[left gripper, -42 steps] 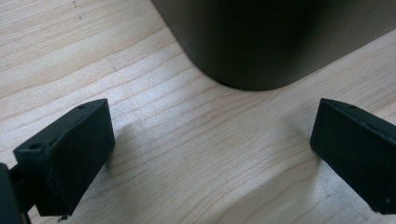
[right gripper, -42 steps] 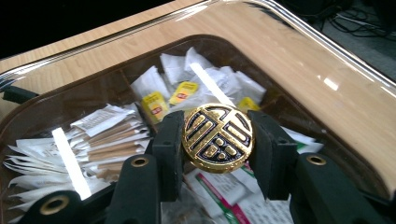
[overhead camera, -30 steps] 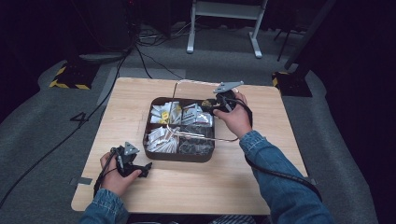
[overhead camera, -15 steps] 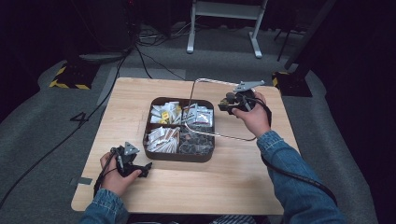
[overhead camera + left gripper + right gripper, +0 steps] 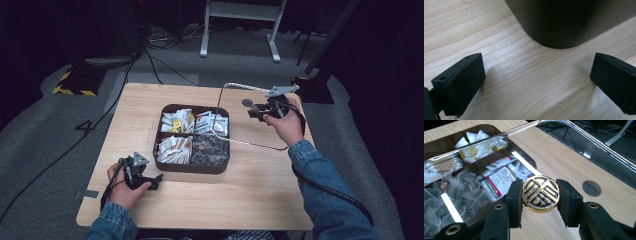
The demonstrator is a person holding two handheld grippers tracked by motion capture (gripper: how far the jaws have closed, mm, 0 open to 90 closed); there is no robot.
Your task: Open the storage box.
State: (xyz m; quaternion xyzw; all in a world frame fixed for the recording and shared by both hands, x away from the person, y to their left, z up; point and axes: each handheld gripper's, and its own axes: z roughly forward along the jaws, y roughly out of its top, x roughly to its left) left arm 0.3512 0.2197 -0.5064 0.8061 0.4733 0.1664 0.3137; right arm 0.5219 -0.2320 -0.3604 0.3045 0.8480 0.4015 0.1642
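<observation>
A dark brown tray (image 5: 192, 169) with four compartments of tea bags and sachets sits mid-table. Its clear lid (image 5: 250, 131) hangs tilted over the tray's right edge. My right gripper (image 5: 256, 112) is shut on the lid's round gold knob (image 5: 540, 194), one black pad on each side of it. Through the lid (image 5: 564, 150) the tray's packets (image 5: 499, 173) show. My left gripper (image 5: 152, 181) rests on the table by the tray's near left corner. In the left gripper view the jaws of that gripper (image 5: 537, 80) stand wide open and hold nothing, with the tray's rounded corner (image 5: 564, 22) just ahead.
A round hole (image 5: 247, 103) is cut in the wooden table (image 5: 240, 200) near its far right, just beyond the right gripper. Cables (image 5: 150, 55) and a white stand (image 5: 240, 30) lie on the floor beyond the table. Bare wood spreads at the front and right.
My right hand has carried the clear lid to the right, from above the tray to past its right edge. The left hand has stayed still.
</observation>
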